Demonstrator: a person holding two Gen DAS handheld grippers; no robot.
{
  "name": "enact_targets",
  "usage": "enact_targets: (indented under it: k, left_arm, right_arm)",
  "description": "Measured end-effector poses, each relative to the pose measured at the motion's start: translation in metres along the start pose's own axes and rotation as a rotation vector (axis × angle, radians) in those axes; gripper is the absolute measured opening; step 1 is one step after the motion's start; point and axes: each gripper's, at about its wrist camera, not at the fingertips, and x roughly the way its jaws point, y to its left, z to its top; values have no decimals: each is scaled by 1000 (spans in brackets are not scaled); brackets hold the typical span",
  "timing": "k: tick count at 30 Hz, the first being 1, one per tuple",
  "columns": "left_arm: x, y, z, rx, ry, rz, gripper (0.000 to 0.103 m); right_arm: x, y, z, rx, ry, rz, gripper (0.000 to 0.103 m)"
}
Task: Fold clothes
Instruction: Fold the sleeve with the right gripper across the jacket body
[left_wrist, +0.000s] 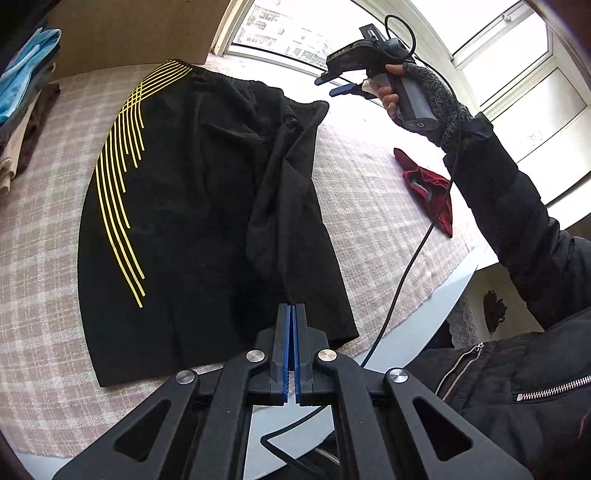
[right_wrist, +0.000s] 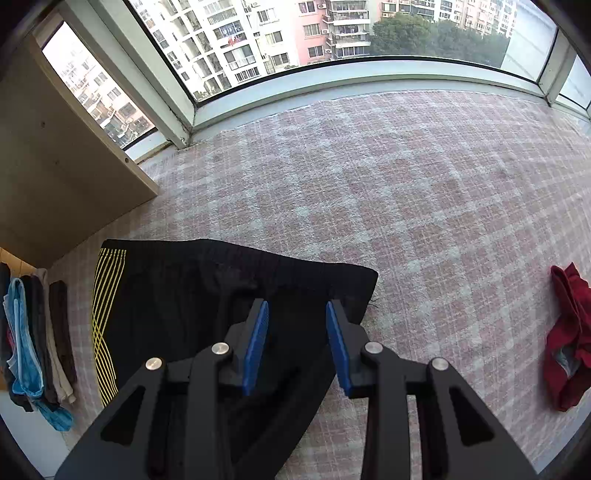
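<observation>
- left claw (left_wrist: 294, 310) sits low by the near hem of the black shorts (left_wrist: 207, 206), and its two blue pads are pressed together with nothing between them that i can see.
- right claw (right_wrist: 297, 314) hangs up in the air above the far, waistband end of the shorts, and its two blue pads are apart, holding nothing.
- black shorts with yellow stripes (left_wrist: 118, 177) lie spread on the pink checked cloth (left_wrist: 369, 192), which covers the table. one side is flat. the other side is bunched up in a lumpy fold down the middle.
- a red garment (left_wrist: 428, 188) lies well apart on the right, and a stack of folded clothes (right_wrist: 33, 339) sits on the left edge.
- i think the fold is only part way done, because the shorts are not a neat shape yet.
- what could go wrong: if a claw pinches only the top layer of the lumpy part, the layers may slide and the fold will be crooked.
- if a claw bites too deep, it may grab the checked cloth too and drag it along.
- the black cable (left_wrist: 399, 295) hangs close to the near edge and could catch on the shorts and pull them.
- thin, floppy fabric can slip out of the pads if the grip is at the very edge.
</observation>
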Motion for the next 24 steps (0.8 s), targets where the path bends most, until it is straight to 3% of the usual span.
enact_targets:
  k: [3,5,10,14,15,16,17,21,24]
  left_arm:
    - [-1,-1,3,17,2,6,1]
    - [-3,0,4,20,0,5,1]
    - [0,2,8,14,1,1,1]
    - [1,4,9,9,6,4,1]
    - [1,5,9,8,8,5,1]
    - [1,5,9,6,9,6,1]
    - [1,6,9,4,9,5,1]
    - [0,10,7,-10,1,-6,1]
    - [-6,17,6,-26,-21,-15,1]
  right_arm:
    - [-1,-15,-3,44,-13,-19,33]
    - [3,-26,-5,63,-2,-31,40]
    - [30,-46,-5,139,60,38,41]
    - [57,-41,-7,128,123,49,40]
    - [59,-42,-7,135,117,60,39]
    - [56,-44,-7,153,84,80,24]
    - [54,-47,-7,171,70,104,2]
    - [30,-51,-5,218,21,221,2]
    - [-4,-22,4,154,-37,282,1]
